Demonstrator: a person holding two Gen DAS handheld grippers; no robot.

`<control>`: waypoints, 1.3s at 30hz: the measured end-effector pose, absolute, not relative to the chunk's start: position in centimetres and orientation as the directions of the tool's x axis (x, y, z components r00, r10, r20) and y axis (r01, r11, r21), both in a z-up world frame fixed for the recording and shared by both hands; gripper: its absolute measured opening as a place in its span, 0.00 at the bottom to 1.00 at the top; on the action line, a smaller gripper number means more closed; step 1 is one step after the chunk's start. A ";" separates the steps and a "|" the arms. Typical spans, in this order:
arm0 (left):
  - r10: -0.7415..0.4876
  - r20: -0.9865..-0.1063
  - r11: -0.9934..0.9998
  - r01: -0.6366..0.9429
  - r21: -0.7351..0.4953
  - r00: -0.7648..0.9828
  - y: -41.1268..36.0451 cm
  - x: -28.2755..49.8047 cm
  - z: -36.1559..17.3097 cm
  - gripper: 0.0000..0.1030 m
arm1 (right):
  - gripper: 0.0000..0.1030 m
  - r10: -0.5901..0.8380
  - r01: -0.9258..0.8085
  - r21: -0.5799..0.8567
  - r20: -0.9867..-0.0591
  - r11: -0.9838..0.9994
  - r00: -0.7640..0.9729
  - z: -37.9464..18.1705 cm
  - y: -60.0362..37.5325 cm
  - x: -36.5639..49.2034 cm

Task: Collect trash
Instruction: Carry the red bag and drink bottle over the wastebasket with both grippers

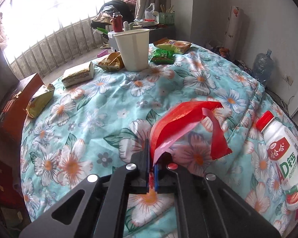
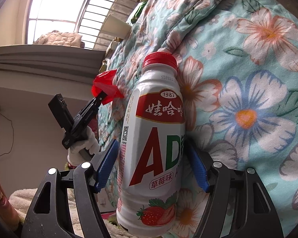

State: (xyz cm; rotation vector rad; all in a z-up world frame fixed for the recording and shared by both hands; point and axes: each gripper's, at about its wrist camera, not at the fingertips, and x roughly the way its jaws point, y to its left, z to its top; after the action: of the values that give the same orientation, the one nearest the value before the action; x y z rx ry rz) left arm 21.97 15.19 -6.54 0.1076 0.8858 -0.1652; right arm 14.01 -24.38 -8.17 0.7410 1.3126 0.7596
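Note:
My left gripper [image 1: 152, 170] is shut on a red wrapper [image 1: 180, 123] and holds it above the floral cloth [image 1: 109, 107]; it also shows in the right wrist view [image 2: 101, 98], gripping the wrapper [image 2: 105, 85]. My right gripper [image 2: 152, 163] is shut on a white AD milk bottle with a red cap [image 2: 155, 138], which also shows in the left wrist view [image 1: 282, 158] at the right. A white paper cup [image 1: 134, 48] stands at the far side of the table.
Yellow snack packets [image 1: 39, 101] [image 1: 78, 74] [image 1: 111, 61] lie on the left and far side. A green packet [image 1: 163, 56] and an orange packet [image 1: 172, 45] lie beyond the cup. A red box [image 1: 15, 103] stands left of the table. A water jug [image 1: 263, 65] stands at the right wall.

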 end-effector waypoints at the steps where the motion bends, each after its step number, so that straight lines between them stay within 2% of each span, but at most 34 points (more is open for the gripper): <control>1: -0.104 -0.774 0.985 0.173 0.008 0.625 15.5 21.4 -6.2 0.02 | 0.64 0.824 -0.061 0.823 -0.558 0.565 0.101 -8.1 -24.4 14.0; 10: -0.172 -0.741 0.985 0.101 -0.140 0.650 16.8 15.6 -5.2 0.01 | 0.64 0.722 -0.064 0.722 -0.677 0.689 0.142 -6.6 -22.7 12.7; 14: -0.212 -0.721 0.976 0.105 -0.191 0.659 16.7 13.5 -5.1 0.01 | 0.61 0.677 -0.044 0.681 -0.716 0.731 0.171 -6.2 -22.2 12.2; 28: -0.296 -0.647 0.951 0.154 -0.268 0.703 15.5 10.6 -5.7 0.01 | 0.60 0.556 0.008 0.571 -0.803 0.821 0.214 -5.5 -20.3 11.9; 39: -0.336 -0.644 0.933 0.153 -0.324 0.687 16.3 10.8 -7.4 0.01 | 0.59 0.452 0.010 0.472 -0.850 0.882 0.271 -5.1 -17.5 11.4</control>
State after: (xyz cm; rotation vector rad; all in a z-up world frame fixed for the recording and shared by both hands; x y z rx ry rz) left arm 10.76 16.29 -7.40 -0.2539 0.7666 -0.2774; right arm 11.40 -17.49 -5.09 0.4263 1.2707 0.3099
